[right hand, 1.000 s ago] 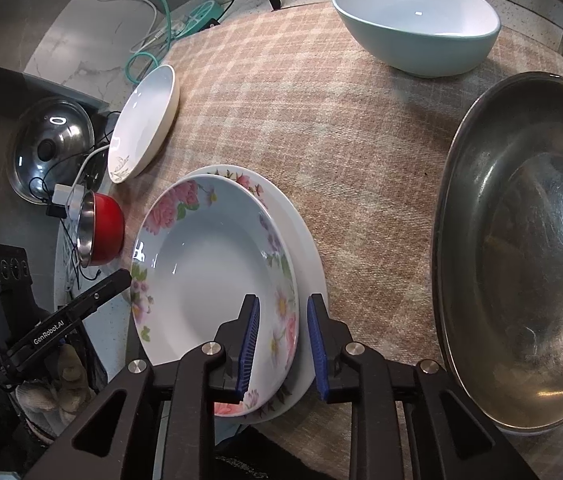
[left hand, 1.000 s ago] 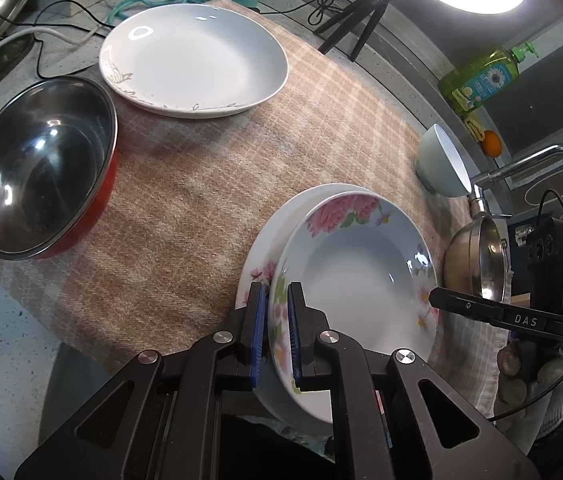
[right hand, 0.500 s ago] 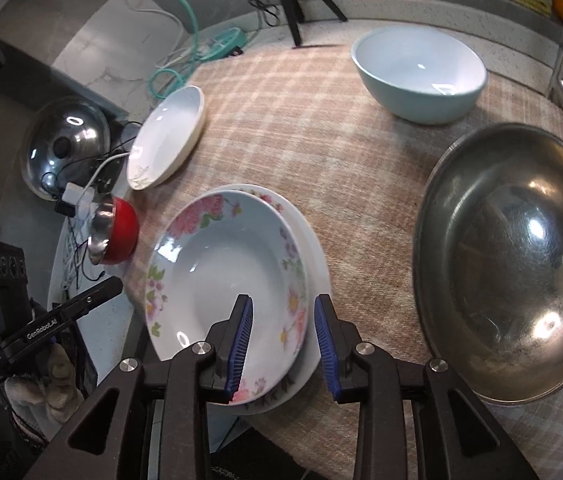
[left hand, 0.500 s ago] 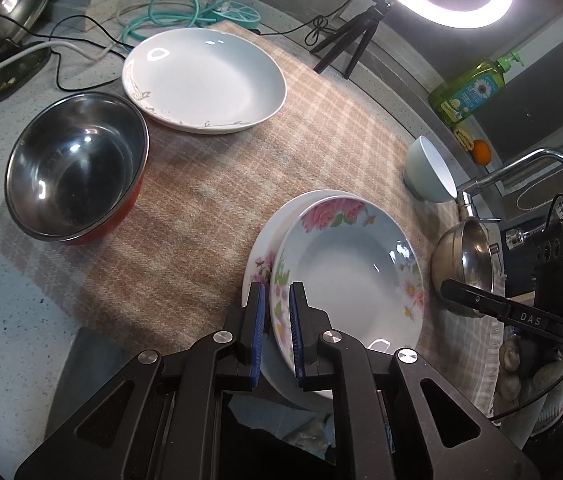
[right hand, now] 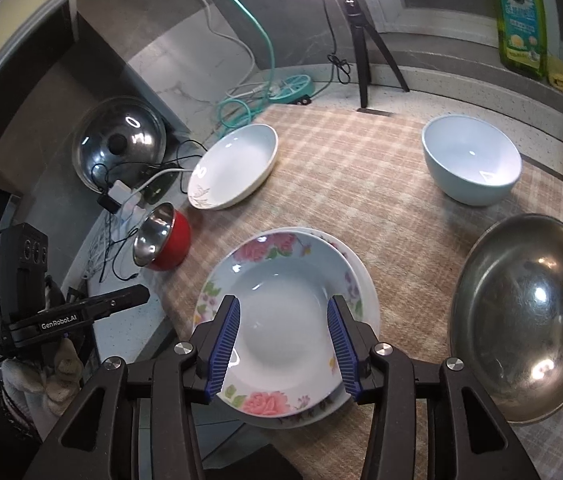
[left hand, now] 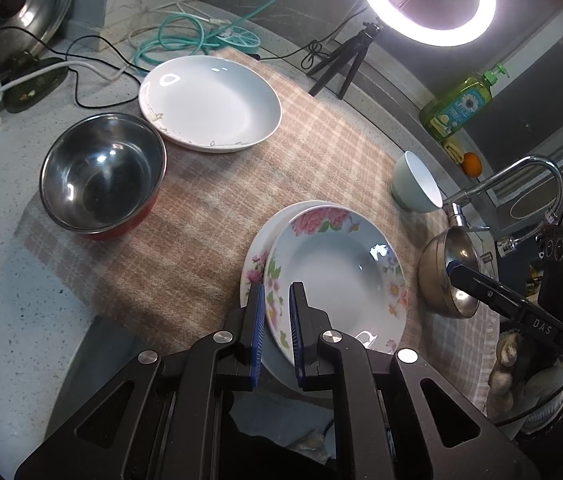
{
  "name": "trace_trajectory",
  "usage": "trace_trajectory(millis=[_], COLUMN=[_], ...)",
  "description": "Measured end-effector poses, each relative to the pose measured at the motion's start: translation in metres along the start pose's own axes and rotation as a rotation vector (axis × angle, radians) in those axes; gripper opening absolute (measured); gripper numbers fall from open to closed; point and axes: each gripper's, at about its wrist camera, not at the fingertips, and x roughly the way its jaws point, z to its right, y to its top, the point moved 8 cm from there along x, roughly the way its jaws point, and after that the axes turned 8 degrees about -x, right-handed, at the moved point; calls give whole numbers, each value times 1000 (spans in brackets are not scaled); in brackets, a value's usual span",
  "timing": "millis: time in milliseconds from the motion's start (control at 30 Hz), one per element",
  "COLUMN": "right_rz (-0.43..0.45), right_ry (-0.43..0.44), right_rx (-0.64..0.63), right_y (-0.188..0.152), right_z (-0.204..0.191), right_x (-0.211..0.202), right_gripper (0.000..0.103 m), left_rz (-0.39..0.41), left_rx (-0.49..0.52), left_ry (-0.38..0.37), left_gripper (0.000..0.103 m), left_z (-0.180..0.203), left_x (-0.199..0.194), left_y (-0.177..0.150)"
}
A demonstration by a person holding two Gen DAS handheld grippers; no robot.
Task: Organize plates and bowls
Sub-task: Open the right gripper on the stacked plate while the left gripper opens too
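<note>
A deep floral plate (left hand: 333, 272) (right hand: 281, 320) rests on a second floral plate (left hand: 253, 264) (right hand: 361, 276) near the front edge of a checked cloth (left hand: 221, 208). My left gripper (left hand: 277, 286) is shut and holds nothing. In the right wrist view the left gripper (right hand: 143, 294) hangs apart from the stack, to its left. The jaws of my right gripper (right hand: 282, 302) are opening above the deep plate, with nothing between them. On the cloth also stand a white plate (left hand: 209, 104) (right hand: 233, 166), a red bowl (left hand: 101, 176) (right hand: 161, 236), a pale blue bowl (left hand: 417, 182) (right hand: 471, 160) and a large steel bowl (left hand: 445, 272) (right hand: 525, 340).
A ring light on a tripod (left hand: 341, 64), coiled green cable (left hand: 177, 36) and a pot lid (right hand: 119, 146) stand at the back. A dish soap bottle (left hand: 457, 106) and a tap (left hand: 521, 172) are at the right. The counter edge runs just in front of the floral stack.
Both grippers have risen and drawn back from the floral plates, so more of the counter shows. The right jaws, close around the deep plate's rim before, have spread wide.
</note>
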Motion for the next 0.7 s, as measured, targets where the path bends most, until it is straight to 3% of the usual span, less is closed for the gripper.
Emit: trace_trajectory(millis=[333, 700], right_rz=[-21, 7], right_ry=[-67, -42], right_rx=[-29, 65], right_y=[17, 50], right_z=[-8, -19], right_x=[2, 16], right_gripper=[42, 42], left_rz=[38, 70], left_rx=[-1, 46], left_ry=[-3, -3], left_gripper=[11, 11], left_z=[-2, -19], left_x=[-17, -28], left_y=[18, 70])
